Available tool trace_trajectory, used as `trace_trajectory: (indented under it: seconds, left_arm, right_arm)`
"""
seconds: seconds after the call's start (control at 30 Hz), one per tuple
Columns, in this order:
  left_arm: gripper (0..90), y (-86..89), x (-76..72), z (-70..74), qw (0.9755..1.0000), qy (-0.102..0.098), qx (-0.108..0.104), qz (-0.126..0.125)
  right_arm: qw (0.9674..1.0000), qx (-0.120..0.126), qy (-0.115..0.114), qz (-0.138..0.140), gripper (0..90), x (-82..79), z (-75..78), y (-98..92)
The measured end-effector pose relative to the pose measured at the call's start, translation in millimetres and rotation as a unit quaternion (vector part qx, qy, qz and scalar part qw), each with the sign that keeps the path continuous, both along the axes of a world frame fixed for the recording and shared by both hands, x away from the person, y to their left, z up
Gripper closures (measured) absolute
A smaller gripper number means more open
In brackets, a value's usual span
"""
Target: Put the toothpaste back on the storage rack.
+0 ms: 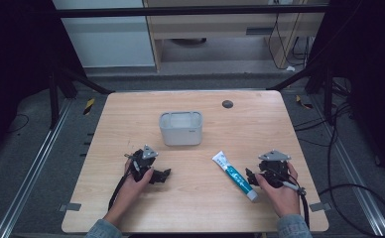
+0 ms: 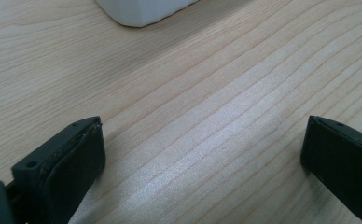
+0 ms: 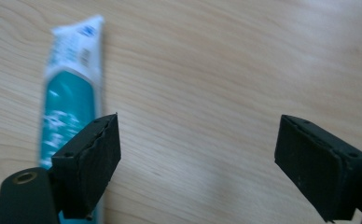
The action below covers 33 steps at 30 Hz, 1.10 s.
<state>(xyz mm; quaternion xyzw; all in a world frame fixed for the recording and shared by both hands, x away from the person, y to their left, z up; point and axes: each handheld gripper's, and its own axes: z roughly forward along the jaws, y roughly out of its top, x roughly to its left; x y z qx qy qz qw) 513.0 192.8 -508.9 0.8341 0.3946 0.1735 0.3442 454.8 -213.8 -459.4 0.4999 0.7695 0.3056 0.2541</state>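
Here we work over a pale wooden table (image 1: 195, 208), with a hand on each tool. Beyond both grippers, toward the far side, stands a grey open-topped bin (image 1: 181, 128), upright and apparently empty, probably set there to receive the tube. Our left gripper (image 1: 161, 175) rests low over bare wood, its jaws spread wide with nothing between them; in the left gripper view the bin's pale base (image 2: 144, 10) sits ahead and off to one side, well apart. Our right gripper (image 1: 250, 177) also stands released, jaws wide and empty, low by the table. The toothpaste tube (image 1: 235, 175) lies flat just beside it, outside one jaw rather than between the two, so we judge a small sideways shift is needed before any grasp. The tube (image 3: 72, 93) is slim, white at its crimped end, teal along the body with white print, and capped at the end nearest us.
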Motion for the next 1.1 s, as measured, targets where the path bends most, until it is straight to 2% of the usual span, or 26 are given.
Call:
trace_trajectory:
  seconds: [0.07,0.1,0.43,0.57,0.63,0.7,0.9,0.97,1.1]
  left_arm:
    - [0.0,-0.1,0.0,0.0,1.0000,0.000,0.000,0.000]
    - [0.0,0.0,0.0,0.0,1.0000,0.000,0.000,0.000]
    - [0.0,0.1,0.4,0.1,1.0000,-0.001,0.001,-0.001]
    - [0.0,-0.8,0.9,0.2,1.0000,0.000,0.001,0.004]
    - [0.0,-1.4,1.3,0.1,1.0000,0.000,0.001,0.006]
    - [0.0,-1.9,1.4,0.0,1.0000,0.000,0.000,0.009]
    - [0.0,-1.9,1.5,0.0,1.0000,0.000,0.000,0.009]
    - [0.0,-1.9,1.5,0.0,1.0000,0.000,0.000,0.009]
    - [0.0,-1.9,1.7,0.0,1.0000,0.000,0.000,0.008]
  right_arm:
    - [1.0000,0.000,0.001,0.006,16.2,1.0,3.5,3.2]
    - [0.9998,-0.003,0.010,0.017,18.2,4.7,11.6,12.8]
    - [0.9978,-0.012,0.040,0.052,29.2,21.9,23.5,45.8]
    - [0.9970,-0.010,0.050,0.058,33.2,25.5,27.1,56.1]
    - [0.9966,-0.015,0.055,0.060,34.6,26.6,30.8,61.9]
    - [0.9963,-0.009,0.059,0.062,37.0,25.5,37.2,67.4]
    - [0.9947,-0.016,0.071,0.073,38.1,25.0,40.4,80.0]
    - [0.9936,-0.008,0.083,0.076,36.9,25.6,39.3,85.7]
    - [0.9935,-0.012,0.086,0.075,34.4,24.9,40.5,88.3]
